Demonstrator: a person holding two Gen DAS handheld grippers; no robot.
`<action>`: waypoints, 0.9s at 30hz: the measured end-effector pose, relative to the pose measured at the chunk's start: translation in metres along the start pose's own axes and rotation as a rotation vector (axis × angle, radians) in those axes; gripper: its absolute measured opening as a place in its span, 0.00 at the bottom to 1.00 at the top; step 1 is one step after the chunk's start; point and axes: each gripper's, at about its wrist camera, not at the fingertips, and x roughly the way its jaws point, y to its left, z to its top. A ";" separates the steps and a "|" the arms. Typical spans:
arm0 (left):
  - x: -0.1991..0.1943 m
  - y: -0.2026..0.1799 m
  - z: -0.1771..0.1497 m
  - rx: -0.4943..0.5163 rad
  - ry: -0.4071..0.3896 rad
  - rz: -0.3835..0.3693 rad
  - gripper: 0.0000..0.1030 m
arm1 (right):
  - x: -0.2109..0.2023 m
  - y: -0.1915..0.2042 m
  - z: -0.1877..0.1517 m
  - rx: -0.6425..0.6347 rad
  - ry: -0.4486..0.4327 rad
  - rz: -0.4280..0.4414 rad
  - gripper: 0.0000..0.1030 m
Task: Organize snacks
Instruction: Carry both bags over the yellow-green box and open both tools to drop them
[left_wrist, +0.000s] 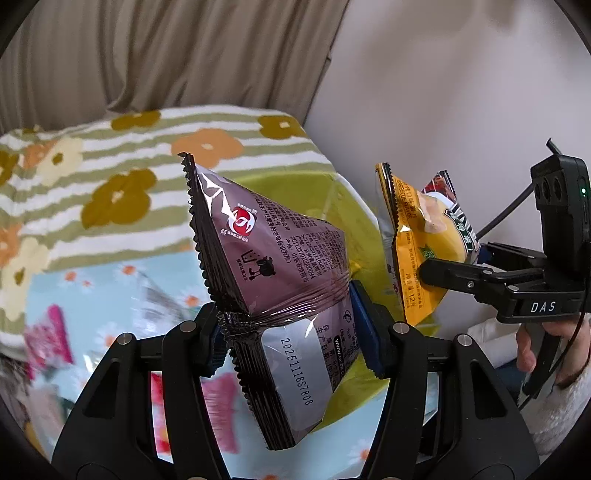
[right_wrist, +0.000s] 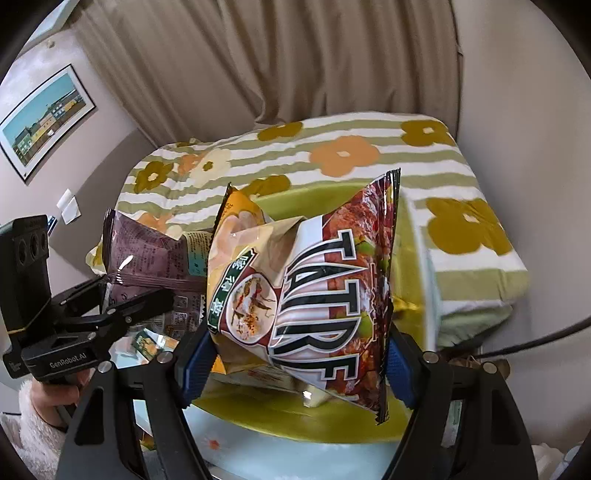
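Both hands are mid-carry: the left gripper (left_wrist: 291, 328) is clenched on a purple packet (left_wrist: 273, 266), and the right gripper (right_wrist: 295, 354) is clamped on a chip bag (right_wrist: 314, 291) (a yellow bag pressed alongside), above the green bin (right_wrist: 295, 417). Next, I judge: lower and release inside it.

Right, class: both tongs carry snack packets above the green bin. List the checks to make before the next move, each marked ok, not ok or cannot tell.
1. Left tongs pinch the purple packet: ok.
2. Right tongs clamp the striped chip bag and the yellow packet together: ok.
3. Both loads clear of each other: ok.
4. Green bin lies beneath the packets: ok.
5. Room left in the bin: cannot tell, the packets hide its inside.
6. Loose packets remain on the blue floral cloth: not ok.
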 end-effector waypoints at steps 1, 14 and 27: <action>0.005 -0.004 -0.001 -0.002 0.010 -0.001 0.52 | 0.000 -0.009 -0.002 0.009 0.005 -0.003 0.73; 0.075 -0.051 -0.026 0.084 0.192 0.021 0.67 | 0.009 -0.048 -0.011 0.066 0.029 0.024 0.73; 0.047 -0.020 -0.030 0.065 0.158 0.101 1.00 | 0.034 -0.045 -0.006 0.057 0.069 0.020 0.73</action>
